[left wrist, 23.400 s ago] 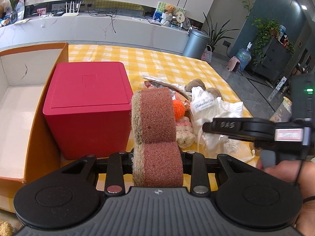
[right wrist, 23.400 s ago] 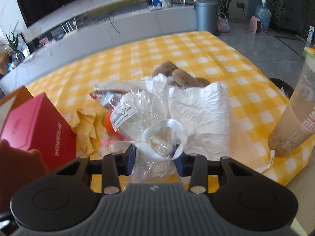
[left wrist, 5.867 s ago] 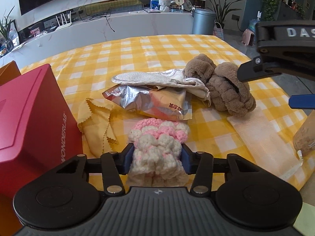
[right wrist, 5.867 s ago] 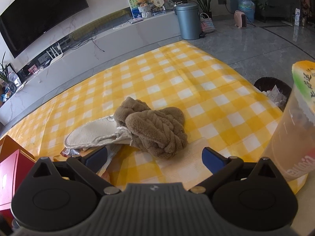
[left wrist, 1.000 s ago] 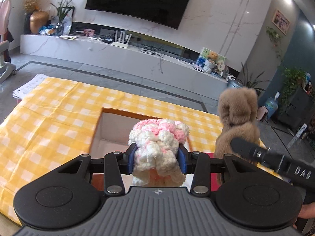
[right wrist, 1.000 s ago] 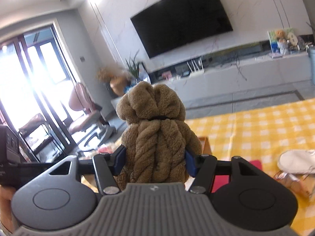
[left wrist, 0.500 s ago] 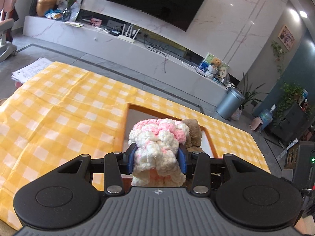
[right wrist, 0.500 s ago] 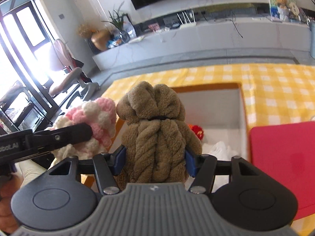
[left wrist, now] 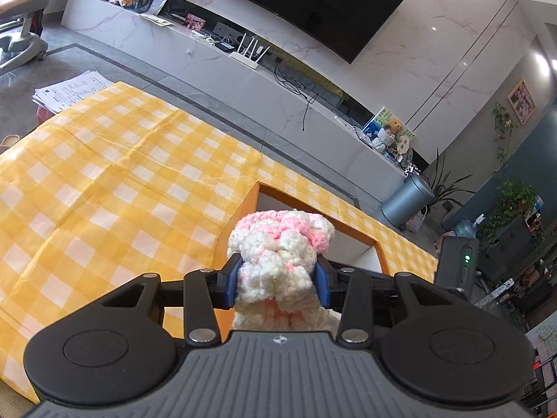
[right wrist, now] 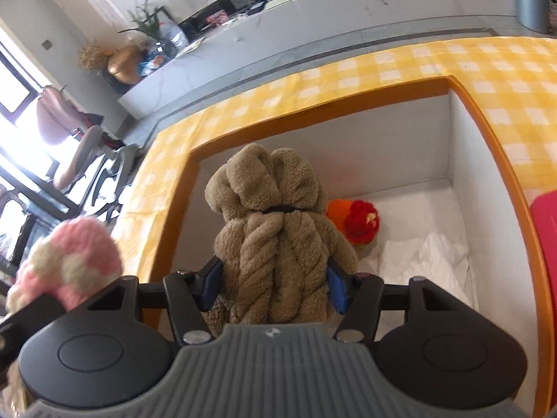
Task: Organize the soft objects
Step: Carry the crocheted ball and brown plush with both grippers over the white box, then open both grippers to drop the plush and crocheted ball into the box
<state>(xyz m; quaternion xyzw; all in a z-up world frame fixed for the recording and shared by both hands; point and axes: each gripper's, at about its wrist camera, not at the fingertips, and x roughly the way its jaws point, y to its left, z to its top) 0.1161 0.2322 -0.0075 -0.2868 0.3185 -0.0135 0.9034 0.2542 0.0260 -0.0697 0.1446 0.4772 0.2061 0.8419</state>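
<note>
right gripper (right wrist: 275,284) clamps brown plush slipper (right wrist: 275,240) above orange box (right wrist: 494,139); red-orange toy (right wrist: 358,221) at its 2 o'clock. left gripper (left wrist: 277,280) clamps pink-white crochet piece (left wrist: 278,254), apparently over the box edge.

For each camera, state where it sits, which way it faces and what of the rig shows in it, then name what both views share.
Left wrist: sits on the left gripper, looking forward and down over the checked tablecloth toward the TV wall; its fingers clamp a pink-white knit piece.
Right wrist: sits on the right gripper, looking steeply down into the orange box; its fingers clamp a brown plush item.
Shared: the box, tablecloth and knit piece.
</note>
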